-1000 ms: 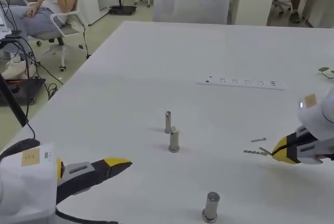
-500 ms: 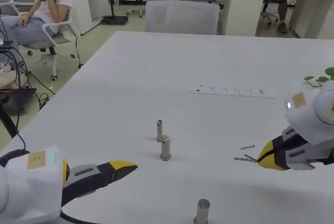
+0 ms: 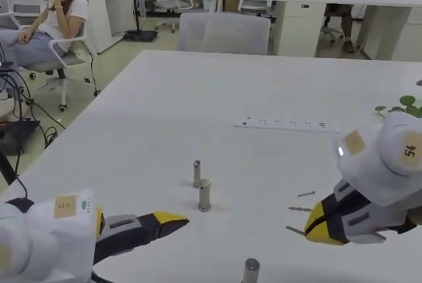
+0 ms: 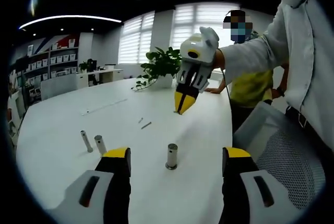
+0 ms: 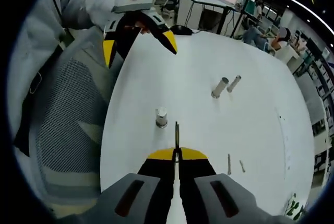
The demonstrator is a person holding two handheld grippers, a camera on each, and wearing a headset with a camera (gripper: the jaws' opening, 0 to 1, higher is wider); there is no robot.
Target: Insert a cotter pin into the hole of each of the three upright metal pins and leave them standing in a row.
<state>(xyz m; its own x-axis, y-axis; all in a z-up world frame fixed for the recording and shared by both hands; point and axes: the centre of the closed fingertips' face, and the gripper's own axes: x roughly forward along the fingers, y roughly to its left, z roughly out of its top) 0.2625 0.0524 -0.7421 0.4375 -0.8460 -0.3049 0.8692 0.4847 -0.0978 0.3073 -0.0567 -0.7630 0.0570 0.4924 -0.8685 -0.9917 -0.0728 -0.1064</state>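
Three upright metal pins stand on the white table [image 3: 198, 98]: a thin one [image 3: 196, 173], a thicker one [image 3: 204, 194] just in front of it, and a third [image 3: 250, 271] at the near edge. My right gripper [image 3: 315, 227] hangs above the table at the right, shut on a cotter pin [image 5: 176, 134] that sticks out past its tips toward the near pin [image 5: 161, 117]. Two loose cotter pins [image 3: 303, 201] lie beside it. My left gripper [image 3: 173, 220] hovers at lower left, open and holding nothing, with the near pin [image 4: 171, 156] ahead between its jaws.
A white power strip [image 3: 287, 125] lies across the table's middle beyond the pins. A potted plant [image 3: 402, 105] sits at the right edge. A grey chair [image 3: 224, 32] stands at the far side, and a person [image 3: 56, 19] sits at the far left.
My right gripper has risen off the table with one cotter pin from the small group, leaving two lying there. The head camera has tilted up. The left gripper stays about where it was.
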